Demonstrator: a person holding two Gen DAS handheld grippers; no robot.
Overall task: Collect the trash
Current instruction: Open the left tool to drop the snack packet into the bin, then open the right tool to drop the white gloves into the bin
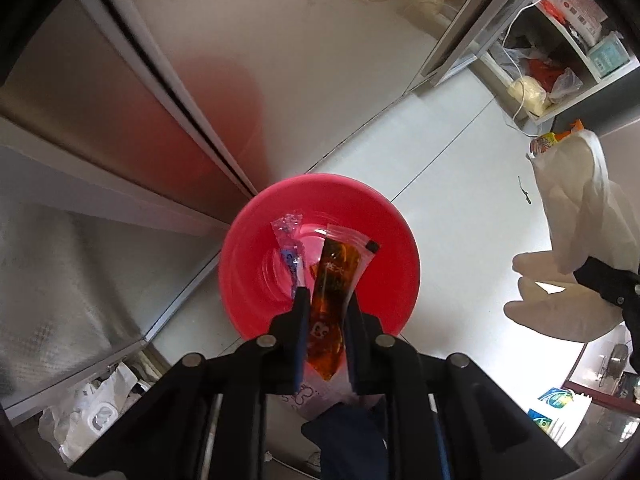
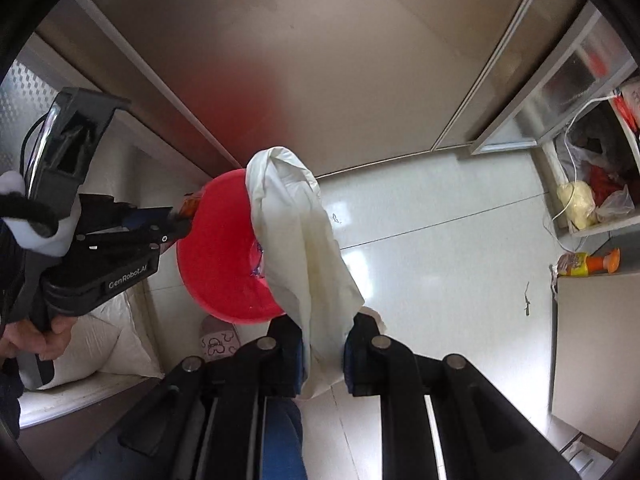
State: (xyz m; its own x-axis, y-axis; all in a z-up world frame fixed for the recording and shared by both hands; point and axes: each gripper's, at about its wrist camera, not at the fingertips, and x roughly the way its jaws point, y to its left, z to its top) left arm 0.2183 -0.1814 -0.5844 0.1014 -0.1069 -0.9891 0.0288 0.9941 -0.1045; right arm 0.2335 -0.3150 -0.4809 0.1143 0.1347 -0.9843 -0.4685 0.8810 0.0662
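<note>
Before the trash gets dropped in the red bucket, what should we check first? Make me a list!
1. Orange packet held between the left gripper fingers: ok, pinched.
2. Packet above the red bucket: ok, it hangs over the opening.
3. White plastic bag held by the right gripper: ok, pinched between the fingers.
4. Bag over the bucket: not ok, it hangs across the rim, mostly over the floor.
5. Room in the bucket: ok, only a small blue wrapper shows inside.
6. Bottle on the floor near the shelf: cannot tell if it is trash.
</note>
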